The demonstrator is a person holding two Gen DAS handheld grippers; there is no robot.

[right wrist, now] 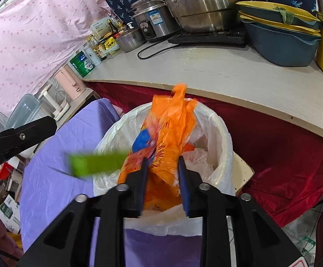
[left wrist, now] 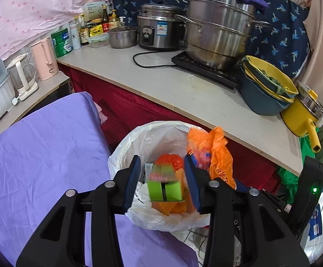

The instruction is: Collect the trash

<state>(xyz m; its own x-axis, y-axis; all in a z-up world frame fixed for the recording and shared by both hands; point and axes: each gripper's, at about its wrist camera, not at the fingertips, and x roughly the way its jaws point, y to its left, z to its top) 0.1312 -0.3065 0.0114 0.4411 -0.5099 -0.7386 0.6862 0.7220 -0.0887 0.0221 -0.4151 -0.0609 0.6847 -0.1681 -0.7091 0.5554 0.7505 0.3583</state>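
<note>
The lined bin (left wrist: 161, 138), at six o'clock below the counter (left wrist: 183, 84), already holds orange waste. An orange bag (right wrist: 172, 124) slips between the right gripper's (right wrist: 162, 169) released fingers. A blurred green box (left wrist: 164, 188) drops from the left gripper (left wrist: 162, 178), likewise parted. Little is left.

A pale, worn wooden countertop (left wrist: 161, 82) with a curved front edge carries the kitchenware. At its twelve o'clock a black induction hob (left wrist: 208, 69) lies flat; at three, stacked yellow-and-blue plastic basins (left wrist: 266, 93); at ten, a small lidded steel pot (left wrist: 122, 36) and a green tin (left wrist: 61, 42).
</note>
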